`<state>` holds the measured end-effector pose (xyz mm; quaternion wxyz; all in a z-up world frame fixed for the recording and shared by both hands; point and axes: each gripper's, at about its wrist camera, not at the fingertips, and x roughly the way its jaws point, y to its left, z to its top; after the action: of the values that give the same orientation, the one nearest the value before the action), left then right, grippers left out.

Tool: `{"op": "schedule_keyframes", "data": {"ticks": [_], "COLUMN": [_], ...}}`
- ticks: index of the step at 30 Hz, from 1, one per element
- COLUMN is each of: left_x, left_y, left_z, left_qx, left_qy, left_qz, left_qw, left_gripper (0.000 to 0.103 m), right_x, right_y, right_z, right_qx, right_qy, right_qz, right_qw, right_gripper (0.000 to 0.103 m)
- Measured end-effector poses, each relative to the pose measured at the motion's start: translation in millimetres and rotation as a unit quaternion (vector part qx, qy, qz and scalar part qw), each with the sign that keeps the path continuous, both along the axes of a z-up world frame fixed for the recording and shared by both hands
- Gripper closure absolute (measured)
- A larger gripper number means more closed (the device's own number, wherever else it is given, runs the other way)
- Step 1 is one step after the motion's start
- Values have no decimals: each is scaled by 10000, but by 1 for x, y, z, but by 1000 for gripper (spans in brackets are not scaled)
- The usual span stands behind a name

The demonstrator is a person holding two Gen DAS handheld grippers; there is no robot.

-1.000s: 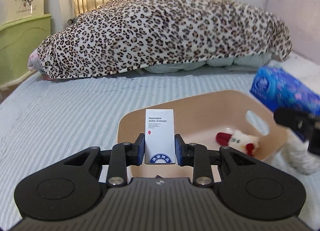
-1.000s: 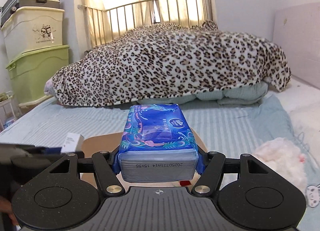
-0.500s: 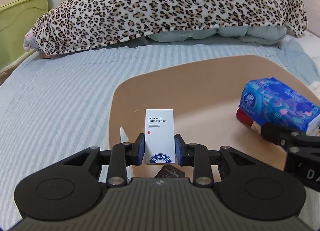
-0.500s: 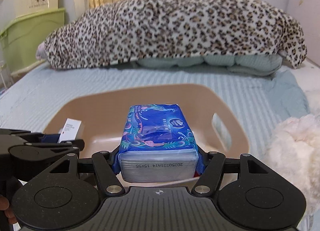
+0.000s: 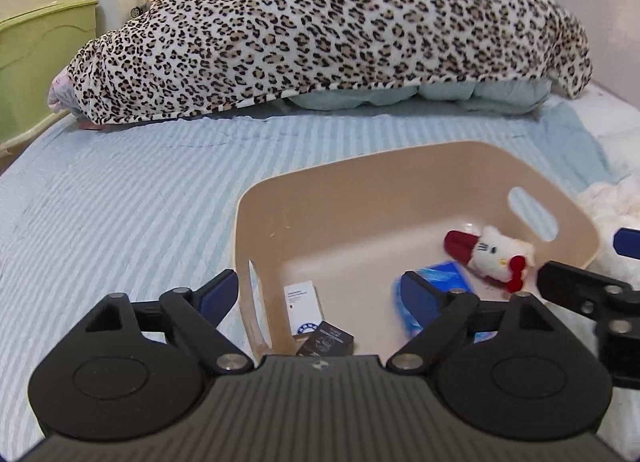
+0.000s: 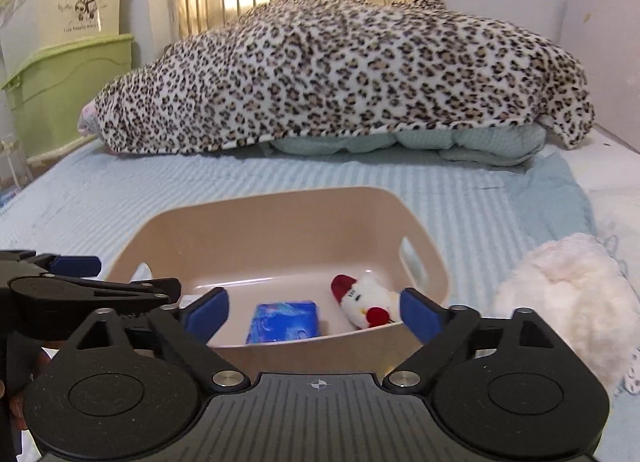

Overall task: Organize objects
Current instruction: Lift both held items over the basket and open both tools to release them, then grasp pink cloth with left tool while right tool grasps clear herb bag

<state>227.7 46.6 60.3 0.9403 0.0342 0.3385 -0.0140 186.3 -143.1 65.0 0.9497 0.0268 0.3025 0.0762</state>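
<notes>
Just released: box (image 5: 303, 304) and tissues (image 6: 285, 321) now in the bin (image 5: 360, 165), left gripper (image 5: 318, 296) and right gripper (image 6: 314, 312) wide open, empty, free for the next item

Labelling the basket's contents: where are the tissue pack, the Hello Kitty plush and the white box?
tissue pack (image 6: 283, 322), right wrist view, top face
Hello Kitty plush (image 6: 366, 298), right wrist view, face
white box (image 5: 303, 306), left wrist view, printed front

The storage bin (image 6: 68, 17) reads "Live happily every day".

One beige basket (image 5: 420, 165) holds two small boxes (image 5: 303, 301), one tissue pack (image 6: 283, 321), one plush (image 5: 498, 256).
</notes>
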Motion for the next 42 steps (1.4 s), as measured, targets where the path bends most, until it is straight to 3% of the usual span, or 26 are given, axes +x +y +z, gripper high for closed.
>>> {"op": "schedule_keyframes", "data": {"ticks": [5,12,24,30,37,42], "left_x": [-21,-47,-52,-49,-39,-33], "left_y": [1,-2,-17,-22,-20,-32], "left_z": [14,17,-18,-35,-47,-66], "left_qx": [10,268,521,645,336,460], "left_qy": [-119,-46,1053,1362,1654,1891], "left_qz": [-101,-400,-869,-1027,-1131,-1342], "left_qw": [9999,9988,9893,9832,9791,9716], "left_gripper": [12,12,12,12,12,17], "right_x": [-23,-49,-54,-50,-41,-33], "right_y": [-14,-21,-25,-15,-16,-19], "right_z": [6,-8,-52,-71,-92,-106], "right_qx": [24,-168,-278,-494,-401,-231], "right_qy": [83,363,1138,1339,1560,1789], "right_qz": [41,21,59,253,406,368], "right_qw": [10000,9992,9931,9894,9861,9829], "right_gripper": [1,1,1,1,1,6]}}
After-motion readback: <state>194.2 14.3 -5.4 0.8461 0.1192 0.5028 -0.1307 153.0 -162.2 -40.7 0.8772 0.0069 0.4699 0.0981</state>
